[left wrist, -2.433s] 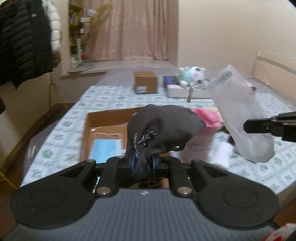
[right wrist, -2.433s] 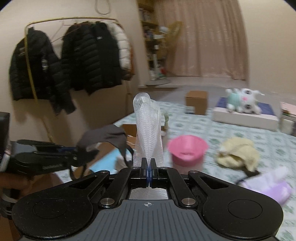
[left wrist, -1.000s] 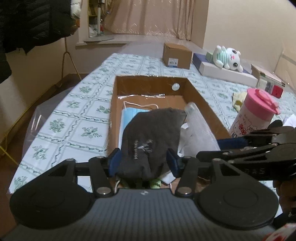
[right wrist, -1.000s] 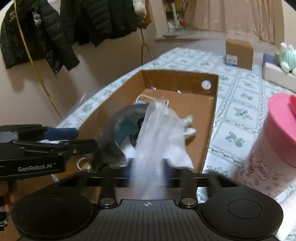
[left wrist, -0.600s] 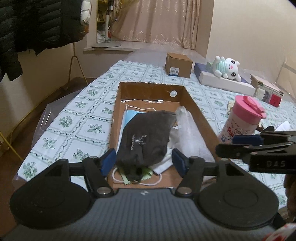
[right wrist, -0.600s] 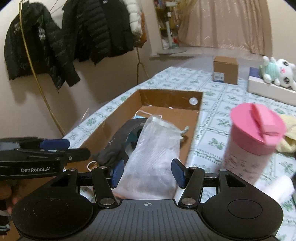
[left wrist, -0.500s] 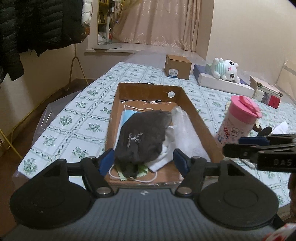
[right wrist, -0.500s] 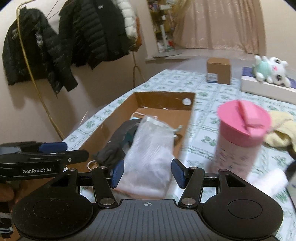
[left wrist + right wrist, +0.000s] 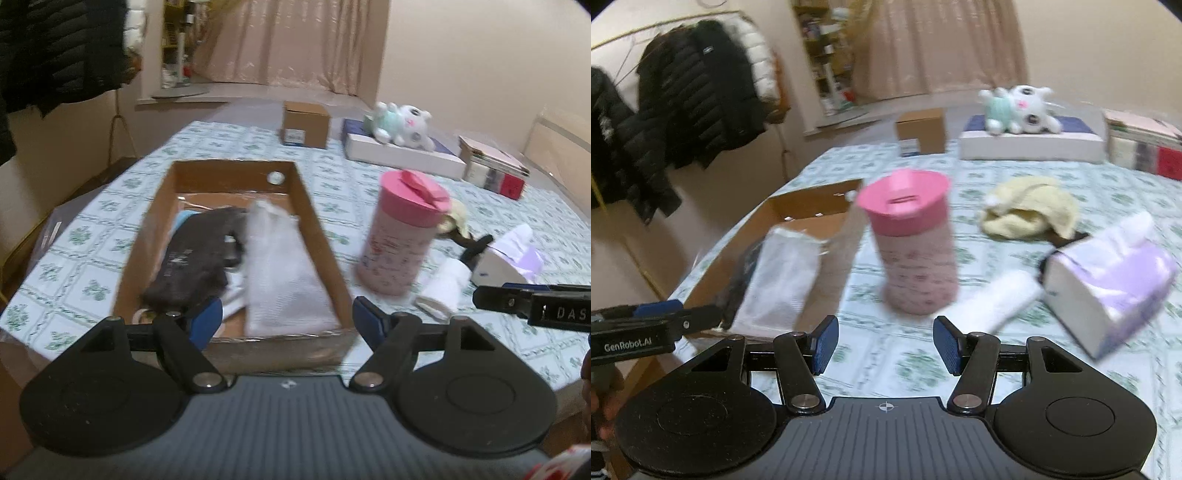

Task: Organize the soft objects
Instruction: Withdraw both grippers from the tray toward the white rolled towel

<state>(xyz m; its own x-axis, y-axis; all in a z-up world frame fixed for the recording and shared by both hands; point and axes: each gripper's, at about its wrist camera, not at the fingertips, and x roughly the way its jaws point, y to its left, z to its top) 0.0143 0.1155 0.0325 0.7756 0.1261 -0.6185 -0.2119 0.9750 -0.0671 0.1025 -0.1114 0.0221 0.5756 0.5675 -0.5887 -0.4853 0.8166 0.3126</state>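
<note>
A cardboard box [image 9: 314, 218] lies on the patterned bed cover; it also shows in the right wrist view [image 9: 812, 203]. Inside it lie a dark grey cloth [image 9: 195, 262] and a white mesh bag [image 9: 284, 280], also seen in the right wrist view [image 9: 783, 273]. My left gripper [image 9: 288, 321] is open and empty at the box's near end. My right gripper [image 9: 884, 343] is open and empty, facing a white rolled cloth [image 9: 993, 301]. A yellow cloth [image 9: 1030, 212] lies farther back.
A pink-lidded cup [image 9: 912, 243] stands right of the box. A purple tissue pack [image 9: 1108, 280] lies at the right. A plush toy [image 9: 1019, 107] on a flat white box, a small carton [image 9: 921, 131] and books sit at the back. Black jackets hang on the left.
Both grippers let go of the dark cloth and the mesh bag into the box, opened, and pulled back. The right gripper has swung right toward the cup and white cloth.
</note>
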